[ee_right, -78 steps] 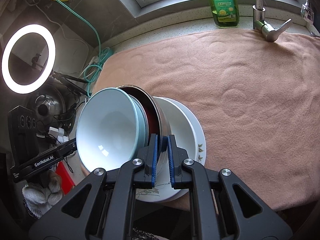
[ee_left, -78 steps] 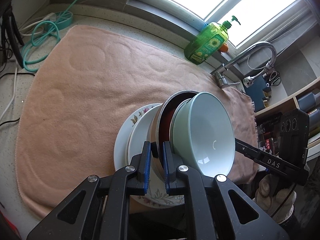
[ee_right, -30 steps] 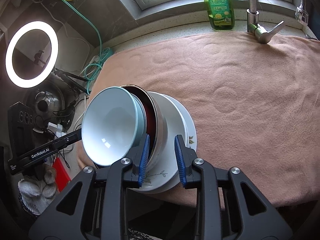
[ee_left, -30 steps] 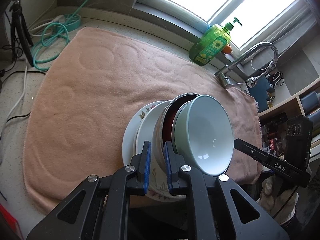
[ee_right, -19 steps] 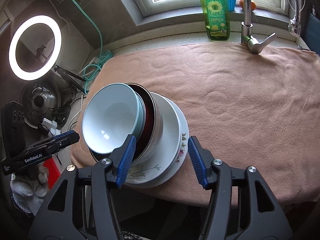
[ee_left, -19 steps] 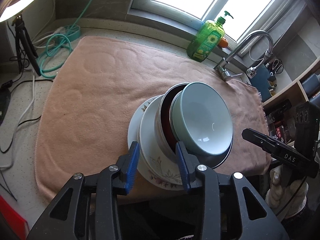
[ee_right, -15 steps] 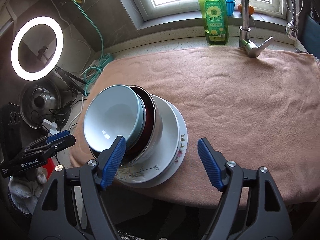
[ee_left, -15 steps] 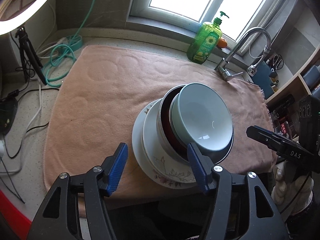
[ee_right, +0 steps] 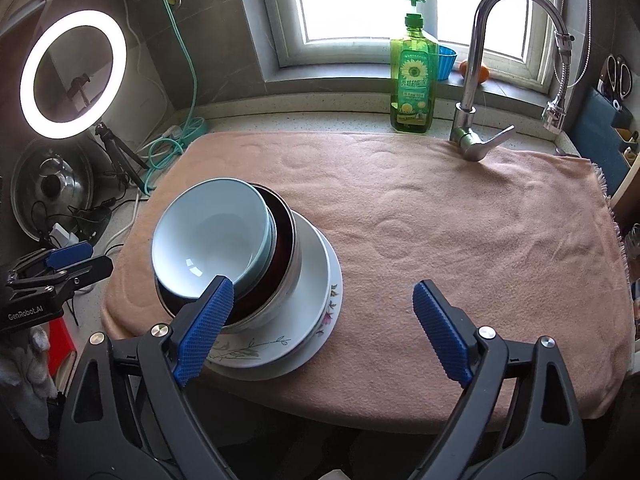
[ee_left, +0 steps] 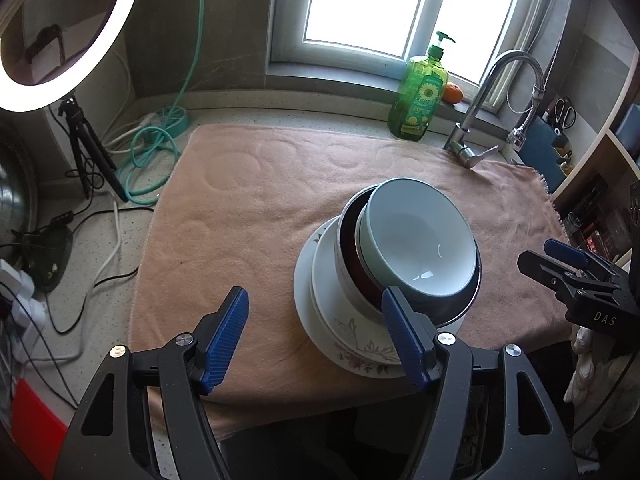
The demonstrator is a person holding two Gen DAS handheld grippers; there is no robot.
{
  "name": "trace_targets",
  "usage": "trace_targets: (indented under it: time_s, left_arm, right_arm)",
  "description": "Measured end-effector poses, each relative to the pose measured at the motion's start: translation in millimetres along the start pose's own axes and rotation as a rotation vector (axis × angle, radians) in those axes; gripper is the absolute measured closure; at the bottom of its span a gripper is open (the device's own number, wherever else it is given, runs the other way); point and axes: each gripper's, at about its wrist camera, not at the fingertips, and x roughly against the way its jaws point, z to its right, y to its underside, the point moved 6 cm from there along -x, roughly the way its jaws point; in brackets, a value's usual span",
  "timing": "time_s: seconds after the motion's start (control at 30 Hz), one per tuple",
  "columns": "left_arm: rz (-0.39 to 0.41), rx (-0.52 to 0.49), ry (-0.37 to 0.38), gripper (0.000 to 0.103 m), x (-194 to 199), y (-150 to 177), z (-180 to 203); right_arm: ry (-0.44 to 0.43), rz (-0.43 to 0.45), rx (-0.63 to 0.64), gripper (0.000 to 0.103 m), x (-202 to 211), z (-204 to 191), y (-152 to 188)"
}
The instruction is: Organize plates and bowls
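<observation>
A stack of dishes rests on a pink towel near its front edge. On top is a pale blue bowl, tilted inside a steel bowl with a dark red inside. Under them lie white floral plates. My left gripper is open and empty, held back above the towel's front edge to the left of the stack. My right gripper is open and empty, held back in front of the stack.
A green soap bottle and a faucet stand at the back by the window. A ring light on a tripod, teal hose and cables crowd the counter at left. A shelf stands at right.
Both grippers let go of the rims of the stack, opened wide and pulled back and up. The stack stays on the towel.
</observation>
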Motion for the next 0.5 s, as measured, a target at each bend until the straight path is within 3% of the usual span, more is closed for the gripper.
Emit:
trace_targets:
  time_s: [0.5]
  left_arm:
    - [0.033,0.003,0.003,0.034,5.5,-4.2,1.2]
  right_arm:
    - [0.007,0.017,-0.028,0.01,4.1,2.8,-2.9]
